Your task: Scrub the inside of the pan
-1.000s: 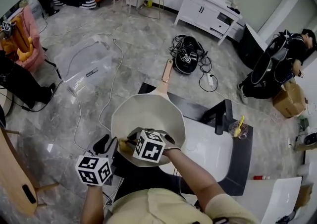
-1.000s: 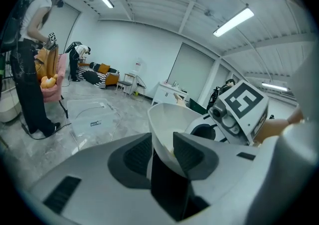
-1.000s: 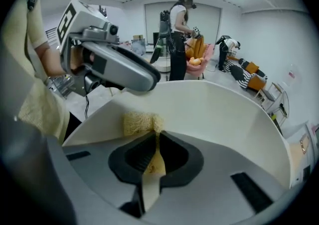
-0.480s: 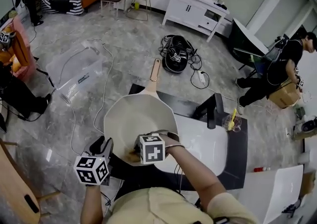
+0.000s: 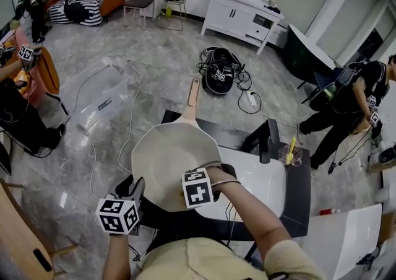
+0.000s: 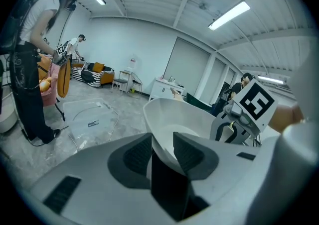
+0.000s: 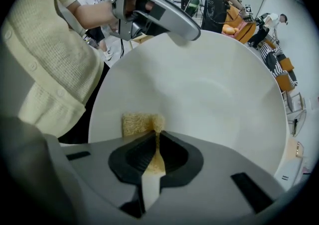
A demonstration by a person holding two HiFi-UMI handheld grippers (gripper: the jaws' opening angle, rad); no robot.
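- Grey stone floor (image 5: pixel 161 49) spreads out beyond the pan, with a white sink (image 5: pixel 266 189) just past the pan's right edge. Now down to the action.
- Right gripper (image 7: pixel 156 142): the fingers are pinched narrow on a yellow sponge (image 7: pixel 142 122), and its free end is pressed flat on the pan's inner wall, low and close to the near rim.
- Left gripper (image 6: pixel 162 152): the jaws straddle the pan's near rim, one pad inside and one outside, clamped on the wall and steadying it.
- The pan (image 5: pixel 173 155) is cream-white and tilted up off the counter, with its wooden handle (image 5: pixel 193 96) pointing away from the person.
- Step in hand, as I read it, is the scrub itself, with the sponge in contact and working the near side of the bowl.
- Next move, I'd say: keep the rim grip firm and sweep the sponge up and across toward the far wall by the handle — that broad stretch looks untouched.
- Against a second ago, the sponge showed openly just left of the right gripper's marker cube (image 5: pixel 198 189). Now that cube covers it and sits nearer the pan's near-right rim, and the left grip hasn't budged.
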